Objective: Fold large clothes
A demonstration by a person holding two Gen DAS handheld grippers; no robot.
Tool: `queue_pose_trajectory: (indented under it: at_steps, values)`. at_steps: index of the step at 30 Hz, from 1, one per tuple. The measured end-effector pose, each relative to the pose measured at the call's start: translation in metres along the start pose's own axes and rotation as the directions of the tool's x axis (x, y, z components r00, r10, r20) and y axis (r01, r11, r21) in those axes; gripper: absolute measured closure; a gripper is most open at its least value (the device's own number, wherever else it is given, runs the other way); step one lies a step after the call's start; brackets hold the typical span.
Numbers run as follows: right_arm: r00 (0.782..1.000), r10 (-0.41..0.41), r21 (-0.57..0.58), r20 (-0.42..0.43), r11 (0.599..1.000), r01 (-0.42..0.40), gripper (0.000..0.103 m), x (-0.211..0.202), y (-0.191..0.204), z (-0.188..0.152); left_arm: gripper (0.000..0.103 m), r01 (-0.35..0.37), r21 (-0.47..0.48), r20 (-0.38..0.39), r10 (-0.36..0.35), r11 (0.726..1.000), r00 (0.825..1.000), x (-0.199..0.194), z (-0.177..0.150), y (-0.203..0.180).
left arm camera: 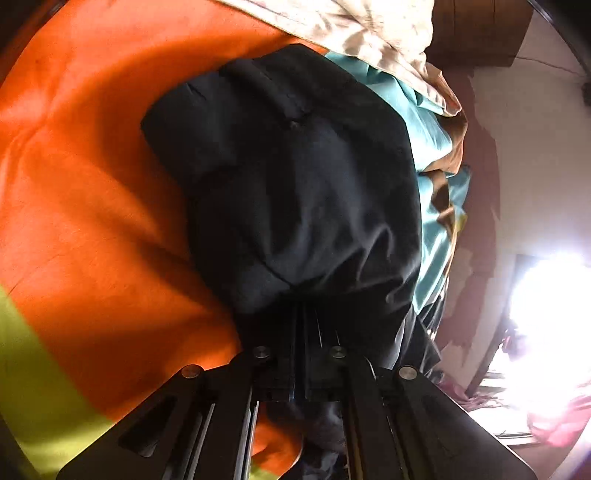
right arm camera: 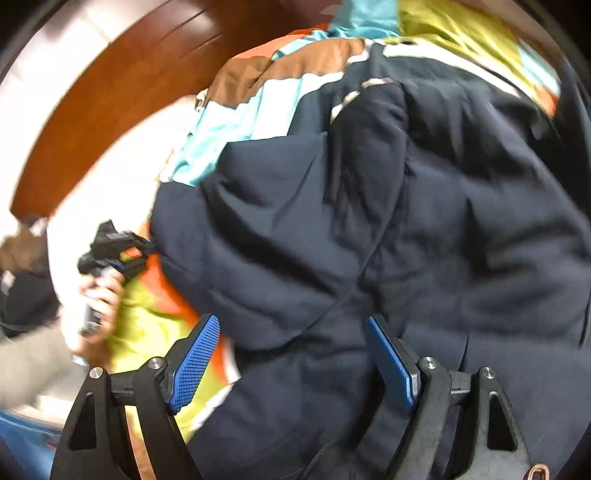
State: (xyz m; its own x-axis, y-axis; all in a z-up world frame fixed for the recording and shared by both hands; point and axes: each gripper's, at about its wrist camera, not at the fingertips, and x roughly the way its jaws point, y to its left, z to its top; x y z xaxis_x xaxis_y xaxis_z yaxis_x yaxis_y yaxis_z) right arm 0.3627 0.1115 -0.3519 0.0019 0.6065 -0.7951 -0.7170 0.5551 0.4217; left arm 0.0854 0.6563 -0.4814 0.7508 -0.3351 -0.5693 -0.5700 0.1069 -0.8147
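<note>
Biggest thing is the bedspread, orange w/ a yellow-green band in the left wrist view; in the right wrist view the same patchwork shows brown, white, light blue and yellow-green blocks behind the garment. On it lies the dark navy jacket, padded, bunched and creased; in the left wrist view its long axis runs straight away from the camera, far end rounded and pointing toward a cream blanket heaped at the top, w/ a light blue sheet along its right side. Dark wood headboard curves behind; very bright window at right, blown out. In the right wrist view the jacket fills most of the frame, one fold lapped over another. Left gripper: jaws closed tight on the jacket's near edge, cloth gathered into them. Right gripper: jaws wide apart, blue pads bare, jacket cloth lying between but not pinched. Left hand visible, blurred, holding its gripper's handle at the jacket's edge.
</note>
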Motion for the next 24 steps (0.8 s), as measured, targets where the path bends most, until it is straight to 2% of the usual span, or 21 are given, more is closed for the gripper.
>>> queue_pose_trajectory:
  at_steps: [2,3,5,6,10,14,15,16,17,18,19,20,22,24]
  values:
    - [0.998,-0.062,-0.068,0.003,0.996,0.062,0.040,0.008,0.006,0.006,0.102,0.000,0.055,0.013,-0.001,0.998,1.000,-0.003,-0.001,-0.007]
    - [0.996,-0.086,-0.089,-0.004,0.992,0.085,0.045,0.012,0.007,0.009,0.102,-0.003,0.073,0.018,0.002,0.997,1.000,-0.004,-0.002,-0.010]
    - [0.993,-0.116,-0.112,-0.020,0.987,0.113,0.068,0.021,0.006,0.012,0.103,0.017,0.089,0.038,-0.021,0.996,0.999,-0.010,-0.004,-0.014]
    - [0.991,-0.128,-0.114,-0.030,0.986,0.124,0.070,0.025,0.005,0.012,0.103,0.043,0.090,0.057,-0.049,0.995,0.997,-0.019,-0.007,-0.014]
    - [0.989,-0.137,-0.100,-0.053,0.986,0.132,0.070,0.037,-0.002,0.013,0.103,0.116,0.085,0.107,-0.124,0.990,0.986,-0.044,-0.013,-0.015]
    - [0.991,-0.123,-0.086,-0.061,0.989,0.118,0.070,0.038,-0.005,0.013,0.103,0.081,0.008,0.072,-0.082,0.997,0.994,-0.047,-0.014,0.003]
    - [0.991,-0.116,-0.084,-0.062,0.990,0.110,0.070,0.038,-0.006,0.013,0.100,0.065,-0.008,0.053,-0.065,0.998,0.997,-0.045,-0.018,0.008]
    - [0.992,-0.111,-0.082,-0.064,0.991,0.106,0.070,0.038,-0.006,0.013,0.096,0.068,-0.017,0.036,-0.067,0.998,0.997,-0.037,-0.016,0.006]
    - [0.992,-0.109,-0.081,-0.067,0.991,0.104,0.070,0.037,-0.005,0.013,0.082,0.085,-0.020,0.023,-0.085,0.996,0.996,-0.033,-0.019,0.009]
    - [0.992,-0.106,-0.082,-0.071,0.992,0.100,0.070,0.039,-0.004,0.014,0.063,0.091,-0.018,0.019,-0.090,0.996,0.996,-0.032,-0.022,0.009]
    - [0.992,-0.104,-0.082,-0.075,0.992,0.098,0.070,0.042,-0.002,0.015,0.056,0.084,-0.011,0.029,-0.084,0.996,0.996,-0.034,-0.026,0.009]
    - [0.992,-0.102,-0.084,-0.080,0.992,0.095,0.070,0.044,-0.001,0.016,0.052,0.076,-0.005,0.052,-0.075,0.997,0.996,-0.036,-0.027,0.009]
    - [0.992,-0.098,-0.090,-0.084,0.992,0.090,0.070,0.045,0.000,0.017,0.052,0.066,-0.009,0.081,-0.065,0.998,0.995,-0.037,-0.027,0.010]
    - [0.992,-0.092,-0.089,-0.086,0.992,0.085,0.070,0.046,0.002,0.018,0.052,0.043,0.019,0.076,-0.044,0.999,0.996,-0.034,-0.027,0.008]
